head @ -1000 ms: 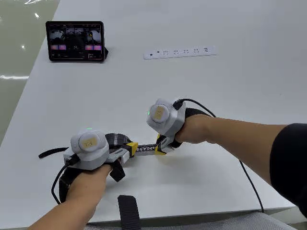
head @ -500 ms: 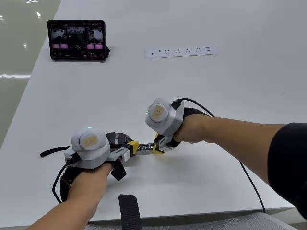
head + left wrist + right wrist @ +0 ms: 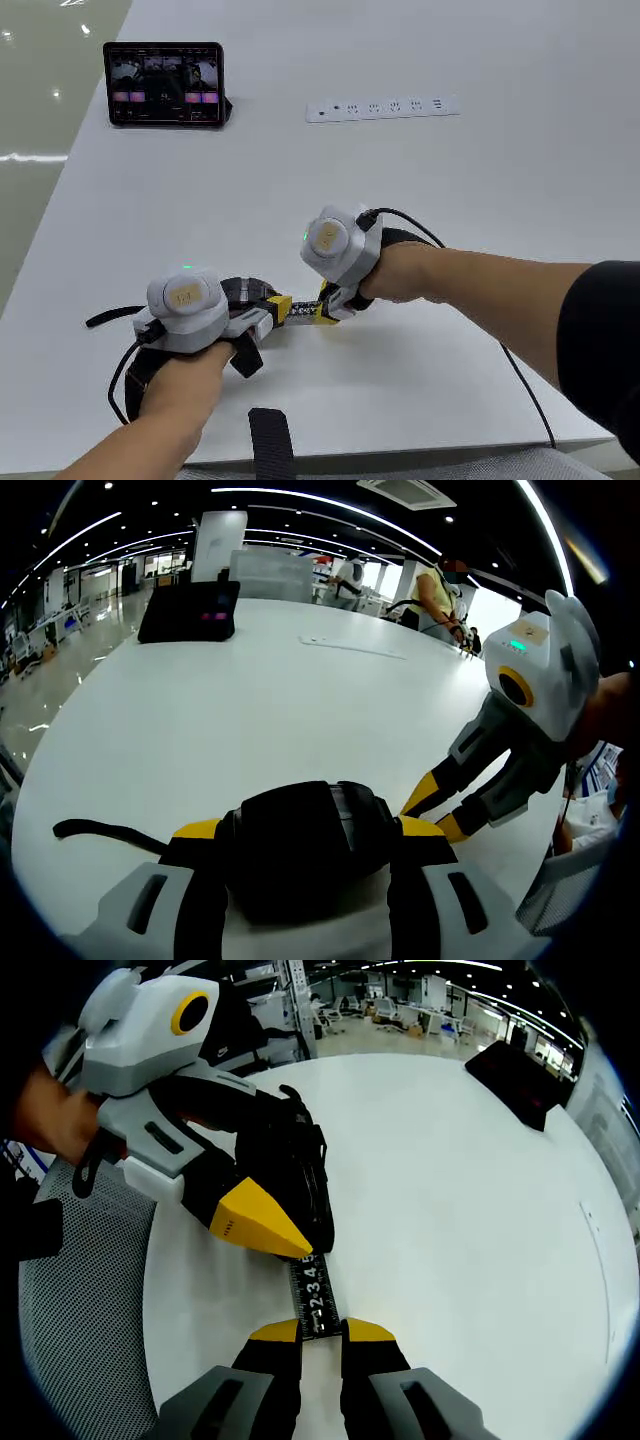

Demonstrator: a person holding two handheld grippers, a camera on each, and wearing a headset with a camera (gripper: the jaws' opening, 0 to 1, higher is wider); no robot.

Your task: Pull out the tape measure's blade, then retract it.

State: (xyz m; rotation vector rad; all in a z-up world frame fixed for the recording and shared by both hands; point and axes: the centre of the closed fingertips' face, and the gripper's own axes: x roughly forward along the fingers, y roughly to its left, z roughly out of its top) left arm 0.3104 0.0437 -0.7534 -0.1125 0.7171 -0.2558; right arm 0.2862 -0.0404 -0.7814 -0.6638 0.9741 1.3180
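1. Your left gripper [image 3: 310,832] is clenched on the tape measure case [image 3: 305,855]. One yellow-tipped jaw presses each side of the black body, which fills the gap between them.
2. The case rests on the white table [image 3: 420,200], seen in the head view just ahead of your left hand.
3. A short length of blade [image 3: 313,1295] is out of the case, lying flat on the table. The numerals 2 to 5 can be read on it in the right gripper view.
4. Your right gripper [image 3: 321,1332] is closed on the blade's free end, which is pinched between its two yellow tips. It stands near the case, on the blade side.
5. One yellow jaw tip of the left gripper sits right at the case mouth, touching or all but touching the blade where it comes out.
6. A black strap [image 3: 100,832] trails from the case across the table, on the side away from the blade.
7. A tablet [image 3: 164,83] stands well beyond the case, on the strap side, with its screen lit.
8. A white power strip [image 3: 383,106] lies well beyond the case, on the blade side.
9. A black cable [image 3: 520,370] runs from the right gripper, away from the case, to the table's near edge
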